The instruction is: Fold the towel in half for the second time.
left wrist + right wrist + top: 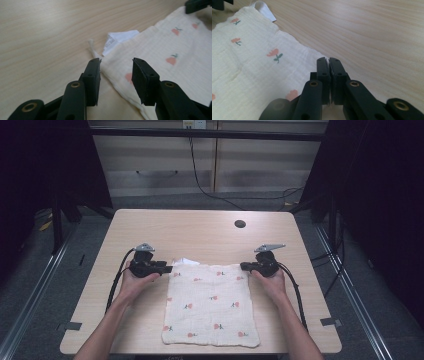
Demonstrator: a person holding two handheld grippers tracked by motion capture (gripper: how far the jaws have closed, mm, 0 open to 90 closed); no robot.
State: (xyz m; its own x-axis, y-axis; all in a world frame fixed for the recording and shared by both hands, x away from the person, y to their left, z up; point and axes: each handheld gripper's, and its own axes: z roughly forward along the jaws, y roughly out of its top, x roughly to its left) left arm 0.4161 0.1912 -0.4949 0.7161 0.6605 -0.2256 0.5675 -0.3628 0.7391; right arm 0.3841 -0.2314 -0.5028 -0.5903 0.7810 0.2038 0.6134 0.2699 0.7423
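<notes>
Cloth: a cream cloth point(210, 304) printed with small red flowers lies spread flat on the near half of the worktop point(200, 227), between the two hands, its near edge close to the worktop's front edge.
Cloth label: a white tag point(117, 40) sticks out from under the far left corner of the cloth, resting on the bare wood.
Left tongs: the left tongs point(167, 268) sit at the far left corner of the cloth, held in the person's left hand point(134, 282). In the left gripper view the two black jaws stand apart, with the cloth's corner edge running between them; they are not clamped on it.
Right tongs: the right tongs point(243, 266) sit at the far right corner of the cloth, held in the right hand point(270, 282). In the right gripper view the jaws are pressed together at the cloth's corner edge; a thin bit of fabric seems pinched between them.
Worktop: light wood grain, with a dark round hole point(240, 224) toward the far right, well apart from the cloth.
Cables: a black cable point(116, 280) trails from the left tongs along the forearm, and another point(297, 295) from the right.
</notes>
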